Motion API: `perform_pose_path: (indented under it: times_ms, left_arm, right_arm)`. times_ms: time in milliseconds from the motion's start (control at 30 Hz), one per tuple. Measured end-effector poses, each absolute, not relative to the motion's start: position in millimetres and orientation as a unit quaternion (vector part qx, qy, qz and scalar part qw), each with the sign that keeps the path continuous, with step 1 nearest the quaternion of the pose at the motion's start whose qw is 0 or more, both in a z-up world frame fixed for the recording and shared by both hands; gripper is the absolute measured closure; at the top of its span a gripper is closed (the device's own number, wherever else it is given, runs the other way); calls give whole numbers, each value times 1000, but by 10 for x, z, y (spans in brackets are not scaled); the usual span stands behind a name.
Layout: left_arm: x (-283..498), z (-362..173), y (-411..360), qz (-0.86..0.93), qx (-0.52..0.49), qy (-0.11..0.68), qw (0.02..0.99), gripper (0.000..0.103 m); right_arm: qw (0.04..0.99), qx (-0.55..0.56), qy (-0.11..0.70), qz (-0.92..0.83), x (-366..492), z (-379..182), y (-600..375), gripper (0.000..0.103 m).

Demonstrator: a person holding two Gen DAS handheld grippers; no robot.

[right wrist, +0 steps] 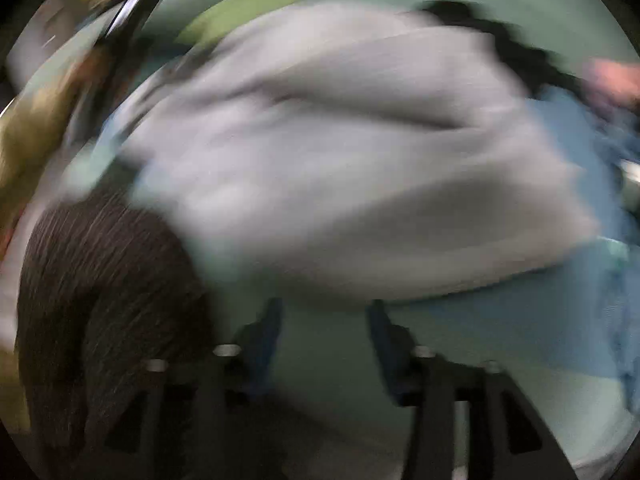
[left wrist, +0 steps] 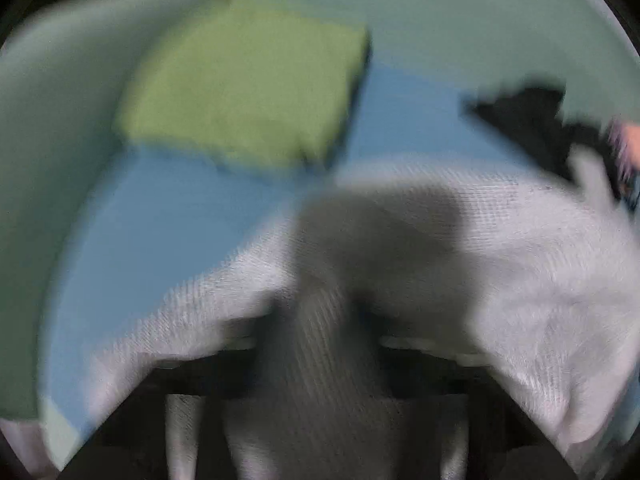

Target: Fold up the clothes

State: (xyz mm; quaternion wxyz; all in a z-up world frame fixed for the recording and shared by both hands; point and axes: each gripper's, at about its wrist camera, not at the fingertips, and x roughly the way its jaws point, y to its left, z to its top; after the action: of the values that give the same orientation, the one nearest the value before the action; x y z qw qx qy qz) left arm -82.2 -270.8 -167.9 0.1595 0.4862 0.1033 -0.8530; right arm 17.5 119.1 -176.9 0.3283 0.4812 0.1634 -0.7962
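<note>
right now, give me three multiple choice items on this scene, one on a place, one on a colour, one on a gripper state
1. Where does the green folded cloth lie?
A. on the blue mat
B. inside a basket
C. draped over the right gripper

2. What colour is the garment bunched at the left gripper?
A. red
B. pale grey
C. bright yellow

3. How does the right gripper stand?
A. shut on the green cloth
B. out of view
C. open, holding nothing

Answers:
1 A: blue shows past the cloth's near and right edges in the left wrist view.
2 B: the ribbed fabric draped over the gripper is pale grey.
3 C: in the right wrist view a clear gap shows between its fingers, with only the table behind.
</note>
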Motion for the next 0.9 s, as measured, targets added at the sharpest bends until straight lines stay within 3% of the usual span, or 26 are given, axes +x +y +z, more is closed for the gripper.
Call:
perform_pose_path:
  times_ms: [33,133,233,333,367,400,500,567,600,633,733,867,900]
  left_arm:
    - [-724,-1656,-2614,-860,480,88,152,92]
    - [-351,-1567,-2591,-861,482,122,107,93]
    - [104,-1450,-2737,-851,486,195,49,93]
    - [466,-1284,-2881,-833,496,245,19,93]
    - [546,-1199,-2918,-831,493,257,13,93]
    - [626,-1112,-2955,-830,488,269,7,93]
    - [774,-765,-3082,-847,455,273,16,91]
    - [729,-595,-3123,-861,433,264,41,65]
    - [678,-523,-3132,-868,420,258,56,31]
    - [612,-462,-3133,-874,409,252,69,21]
    - [128,-503,-3007,-885,405,218,69,21]
    - [-744,-1197,-2714,-828,547,97,85,23]
    - [-855,-1393,-2664,-811,573,76,88,49]
  right_arm:
    - [325,466,158,-808,42,-1663,1157,40]
    - [315,417,142,-841,-359,-1347,1056,20]
    - [310,373,128,-865,-757,-1065,895,14]
    - [353,399,125,-837,-1142,-1203,313,13]
    - [361,422,121,-823,-1252,-1325,129,22]
    - [370,433,105,-816,-1290,-1416,-11,62]
    - [396,406,74,-820,-1008,-1477,-141,81]
    - [422,388,91,-815,-711,-1478,-40,86]
    - [430,386,107,-809,-549,-1480,47,88]
    - [440,389,121,-800,-396,-1483,159,90]
    - [455,428,149,-767,-42,-1634,528,95]
    - [430,482,148,-749,220,-1833,1047,99]
    - [424,495,148,-744,285,-1883,1177,99]
